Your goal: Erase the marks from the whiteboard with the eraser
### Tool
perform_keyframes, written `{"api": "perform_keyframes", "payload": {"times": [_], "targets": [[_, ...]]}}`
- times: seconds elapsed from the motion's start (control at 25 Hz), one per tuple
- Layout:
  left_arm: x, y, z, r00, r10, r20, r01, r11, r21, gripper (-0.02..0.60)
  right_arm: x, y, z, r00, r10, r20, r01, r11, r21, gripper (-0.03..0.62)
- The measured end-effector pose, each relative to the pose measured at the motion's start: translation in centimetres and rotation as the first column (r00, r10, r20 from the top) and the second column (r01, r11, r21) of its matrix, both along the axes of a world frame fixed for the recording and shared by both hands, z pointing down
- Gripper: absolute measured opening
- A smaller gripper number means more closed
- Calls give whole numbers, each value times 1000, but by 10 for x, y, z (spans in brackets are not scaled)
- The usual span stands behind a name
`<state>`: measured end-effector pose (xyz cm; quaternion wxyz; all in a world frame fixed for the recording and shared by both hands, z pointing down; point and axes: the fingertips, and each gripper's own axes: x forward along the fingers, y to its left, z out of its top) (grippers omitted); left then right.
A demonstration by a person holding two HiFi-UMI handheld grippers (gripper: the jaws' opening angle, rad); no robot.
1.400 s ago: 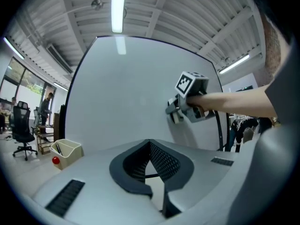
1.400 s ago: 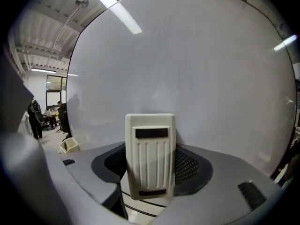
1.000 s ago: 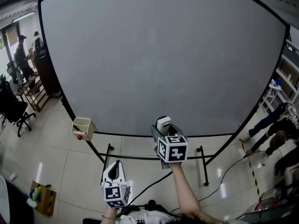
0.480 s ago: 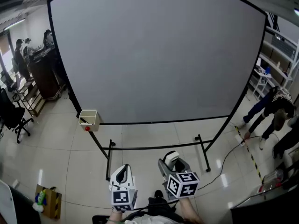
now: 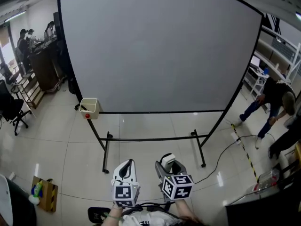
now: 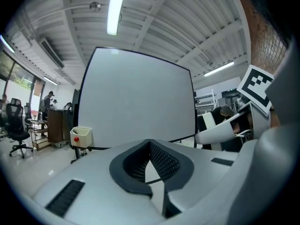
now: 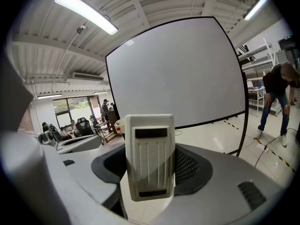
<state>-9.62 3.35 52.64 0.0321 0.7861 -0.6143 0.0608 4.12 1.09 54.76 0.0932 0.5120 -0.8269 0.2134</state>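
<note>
The whiteboard (image 5: 160,51) stands on a black wheeled frame ahead of me, and its grey face shows no marks that I can make out. It also fills the left gripper view (image 6: 136,102) and the right gripper view (image 7: 183,78). My right gripper (image 5: 167,164) is held low near my body, well back from the board, shut on the white eraser (image 5: 166,159). In its own view the eraser (image 7: 149,153) stands upright between the jaws. My left gripper (image 5: 126,169) sits beside it, shut with nothing in it (image 6: 152,165).
A small cream box (image 5: 88,107) holding a red item hangs at the board's lower left corner. People stand at the right (image 5: 275,102) and far left (image 5: 23,39). An office chair (image 5: 11,109), a floor cable (image 5: 225,157) and a cardboard box (image 5: 43,192) surround me.
The right gripper with the eraser has dropped from the board's lower edge to near my body. I stand farther from the board, which now looks smaller.
</note>
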Motion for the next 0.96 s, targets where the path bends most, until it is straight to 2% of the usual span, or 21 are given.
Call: {"api": "perform_keyframes", "payload": {"times": [0.2,0.4,0.96], "targets": [[29,2,-4,1000,18,10,-18,1000,6,2,13,7,5,999,-13,-32,13,1000,0,284],[53,0,-13,999,29,44,-31,999,25,2,24,8,9,999,-31,-25,31,999,-9,284],[63,4,-20,999,-26,40,25,1000,14,2,23,11,13,995,-92,-41,92,996,-11,284]]}}
